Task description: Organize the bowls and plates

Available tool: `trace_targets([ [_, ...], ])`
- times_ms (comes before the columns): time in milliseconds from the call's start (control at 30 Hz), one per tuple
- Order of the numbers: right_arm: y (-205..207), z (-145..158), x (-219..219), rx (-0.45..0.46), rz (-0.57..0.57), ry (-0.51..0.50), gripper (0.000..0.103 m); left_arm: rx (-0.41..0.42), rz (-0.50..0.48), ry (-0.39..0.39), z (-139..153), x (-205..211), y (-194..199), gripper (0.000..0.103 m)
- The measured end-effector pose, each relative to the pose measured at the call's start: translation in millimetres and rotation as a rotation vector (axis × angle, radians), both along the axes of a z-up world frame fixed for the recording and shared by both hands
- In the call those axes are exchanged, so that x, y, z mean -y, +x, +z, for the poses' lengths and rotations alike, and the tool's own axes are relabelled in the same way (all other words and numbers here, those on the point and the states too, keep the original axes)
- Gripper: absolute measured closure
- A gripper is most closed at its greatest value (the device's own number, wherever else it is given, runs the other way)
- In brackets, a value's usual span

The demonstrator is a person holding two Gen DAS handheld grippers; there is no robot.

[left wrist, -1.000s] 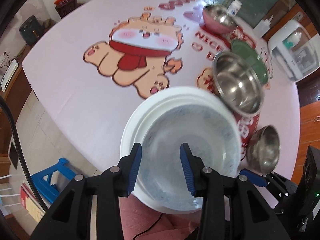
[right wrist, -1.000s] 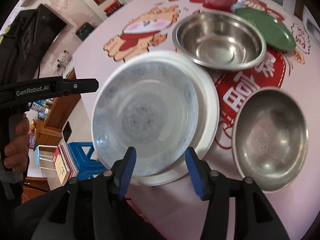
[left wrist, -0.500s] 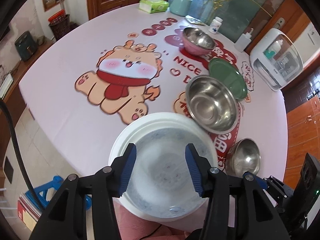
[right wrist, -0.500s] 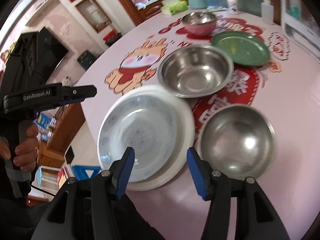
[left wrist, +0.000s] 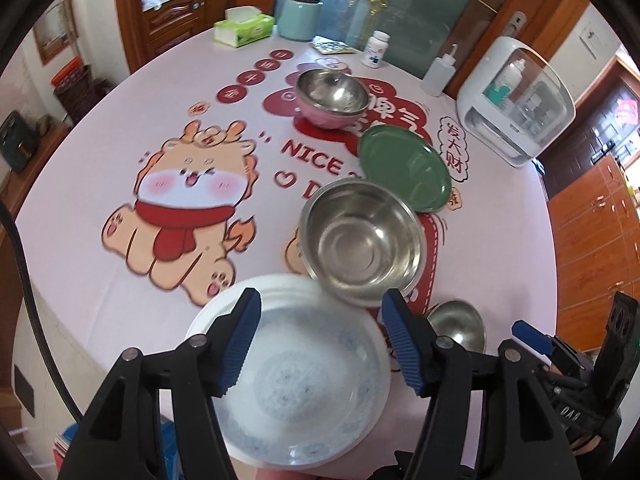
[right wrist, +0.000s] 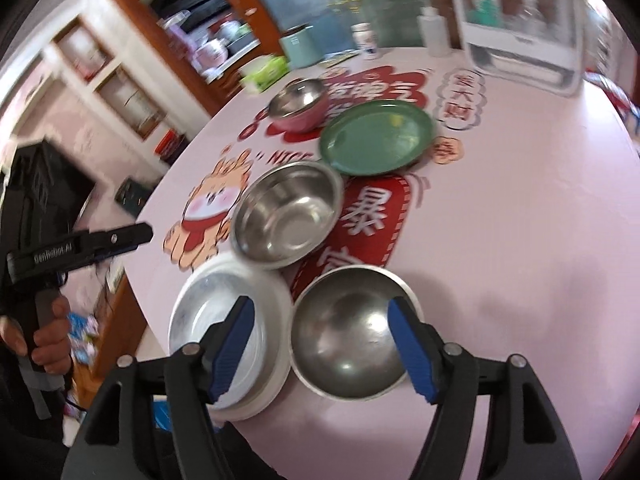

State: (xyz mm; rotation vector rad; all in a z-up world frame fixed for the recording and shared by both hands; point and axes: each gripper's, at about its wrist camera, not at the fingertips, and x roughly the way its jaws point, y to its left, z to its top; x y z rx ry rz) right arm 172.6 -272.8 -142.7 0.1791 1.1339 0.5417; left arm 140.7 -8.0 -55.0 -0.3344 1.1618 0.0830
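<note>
A blue-patterned plate (left wrist: 296, 380) lies on a white plate (left wrist: 280, 292) at the table's near edge. My left gripper (left wrist: 322, 340) hovers above them, its jaws opening, with nothing held. Beside the stack stand a large steel bowl (left wrist: 362, 240) and a small steel bowl (right wrist: 348, 332). My right gripper (right wrist: 322, 344) hangs over the small bowl, jaws opening and clear of it. Further back lie a green plate (left wrist: 404, 168) and a pink bowl (left wrist: 332, 98) with a steel bowl nested in it.
A tissue box (left wrist: 244, 26), a teal canister (left wrist: 300, 16), a pill bottle (left wrist: 376, 50), a pump bottle (left wrist: 438, 72) and a white appliance (left wrist: 516, 100) line the far rim. A hand (right wrist: 44, 340) holds the left gripper beyond the table's left edge.
Both grippers have risen and pulled back from the dishes, and both pairs of jaws have widened. The right wrist view has swung from the plate stack onto the small steel bowl.
</note>
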Motion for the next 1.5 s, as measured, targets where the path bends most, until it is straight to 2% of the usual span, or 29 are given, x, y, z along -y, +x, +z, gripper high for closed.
trace_targets([
  [133,15,5,17,0.007,-0.066,0.011,0.03,0.004,-0.041,0.016,6,7,21,0.035],
  [300,38,12,33,0.021,-0.132,0.003,0.03,0.012,-0.095,0.037,12,13,53,0.034],
  [600,82,18,44,0.024,-0.187,-0.006,0.03,0.016,-0.122,0.048,15,13,103,0.031],
  [667,93,15,44,0.012,-0.196,-0.01,0.03,0.024,-0.124,0.037,15,13,113,0.025],
  [733,104,11,44,-0.005,-0.2,-0.002,0.03,0.026,-0.125,0.034,14,12,121,0.025],
  [1100,158,-17,37,-0.068,-0.241,0.033,0.03,-0.021,-0.138,-0.003,-24,7,175,0.025],
  [1500,187,-65,28,-0.145,-0.26,0.116,0.03,-0.092,-0.122,-0.058,-82,1,215,0.025],
])
